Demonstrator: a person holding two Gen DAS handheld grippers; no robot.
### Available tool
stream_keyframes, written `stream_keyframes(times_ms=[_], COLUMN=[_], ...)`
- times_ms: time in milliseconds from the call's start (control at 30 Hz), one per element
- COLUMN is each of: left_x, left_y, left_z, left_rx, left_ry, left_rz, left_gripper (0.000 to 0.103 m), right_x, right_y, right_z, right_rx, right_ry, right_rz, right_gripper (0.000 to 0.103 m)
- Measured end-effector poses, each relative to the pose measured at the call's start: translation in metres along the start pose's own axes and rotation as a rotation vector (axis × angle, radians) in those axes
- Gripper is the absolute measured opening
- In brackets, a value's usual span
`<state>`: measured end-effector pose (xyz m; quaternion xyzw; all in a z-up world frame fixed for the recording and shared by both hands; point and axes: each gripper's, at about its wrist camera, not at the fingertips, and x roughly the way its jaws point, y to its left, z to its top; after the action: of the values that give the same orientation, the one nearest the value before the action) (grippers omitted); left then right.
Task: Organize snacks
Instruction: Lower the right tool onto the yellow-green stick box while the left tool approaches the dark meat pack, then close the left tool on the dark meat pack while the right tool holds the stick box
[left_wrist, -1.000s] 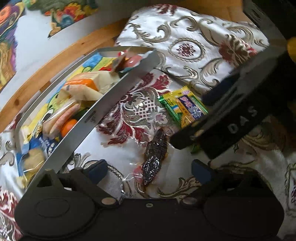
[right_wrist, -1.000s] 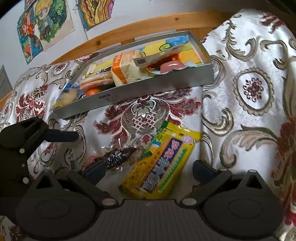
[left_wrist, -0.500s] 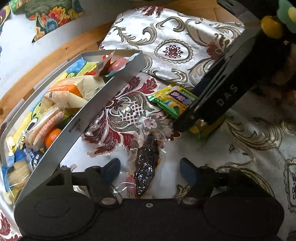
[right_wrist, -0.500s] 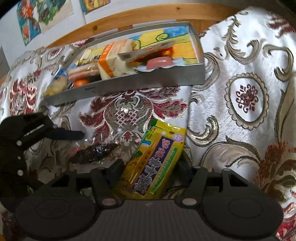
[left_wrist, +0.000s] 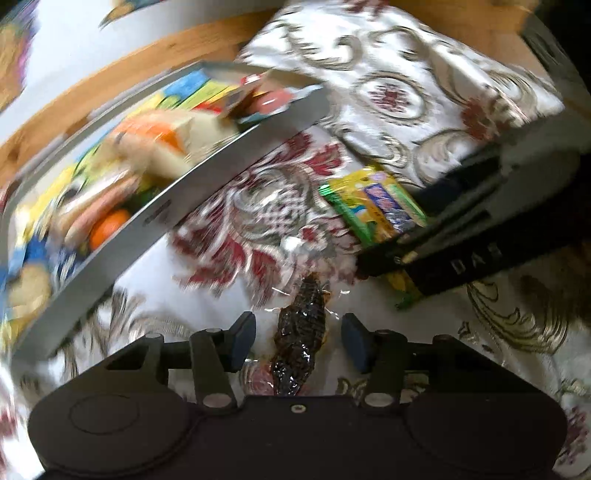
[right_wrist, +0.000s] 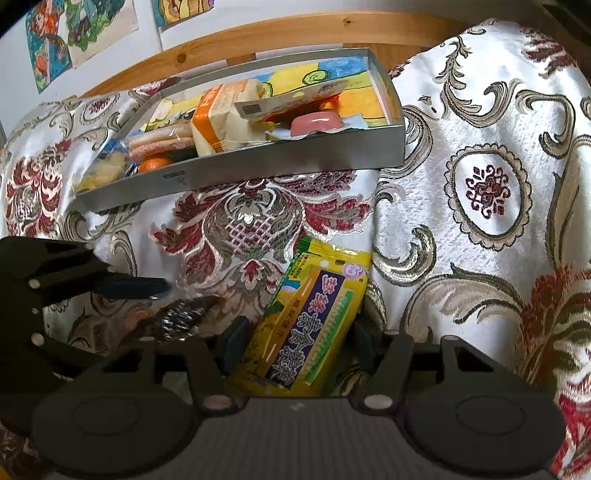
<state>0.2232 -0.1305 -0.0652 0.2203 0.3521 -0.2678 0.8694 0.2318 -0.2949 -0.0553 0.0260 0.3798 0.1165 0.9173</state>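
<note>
My right claw (right_wrist: 295, 341) pinches the yellow snack packet (right_wrist: 314, 317) at lower centre. My left claw (left_wrist: 297, 341) is spread around the dark wrapped snack (left_wrist: 301, 343); I should close squarely, then lift toward the grey tray (right_wrist: 295, 166).

Both wrist cameras sit low and close over the patterned cloth (right_wrist: 480, 184), facing the far grey tray (left_wrist: 207, 192), which both views share.
</note>
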Motion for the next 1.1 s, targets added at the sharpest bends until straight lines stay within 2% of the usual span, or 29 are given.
stream_keyframes(times_ms=[133,333,500,567,667,767,833,900,1100], left_x=[-0.013,-0.038,-0.048,-0.051,-0.050,-0.046,-0.042,-0.038,-0.029], left_y=[0.011,0.017,0.031,0.032,0.028,0.019,0.018,0.021,0.022], left_z=[-0.011,-0.034,-0.048,-0.051,-0.052,-0.051,-0.052,-0.052,-0.052], left_rx=[-0.150,-0.223,-0.341,-0.377,-0.359,-0.282,-0.245,-0.233,-0.199], left_ry=[0.047,0.051,0.047,0.013,-0.037,-0.069,-0.069,-0.054,-0.048], left_rz=[0.013,0.066,0.054,0.038,0.021,0.025,0.034,0.041,0.050], left_gripper=[0.052,0.048,0.049,0.057,0.067,0.068,0.069,0.069,0.068], right_x=[-0.005,-0.015,-0.022,-0.024,-0.027,-0.027,-0.024,-0.020,-0.013], right_y=[0.006,0.024,0.045,0.051,0.058,0.062,0.064,0.063,0.055], right_z=[-0.004,-0.014,-0.026,-0.032,-0.040,-0.046,-0.049,-0.051,-0.049], right_rx=[-0.015,-0.098,-0.150,-0.168,-0.180,-0.201,-0.248,-0.293,-0.280], right_ry=[0.009,0.048,0.049,0.030,0.001,-0.029,-0.051,-0.073,-0.084], right_rz=[-0.004,0.029,0.041,0.013,-0.027,-0.064,-0.079,-0.096,-0.063], right_gripper=[0.058,0.058,0.062,0.064,0.067,0.070,0.075,0.085,0.086])
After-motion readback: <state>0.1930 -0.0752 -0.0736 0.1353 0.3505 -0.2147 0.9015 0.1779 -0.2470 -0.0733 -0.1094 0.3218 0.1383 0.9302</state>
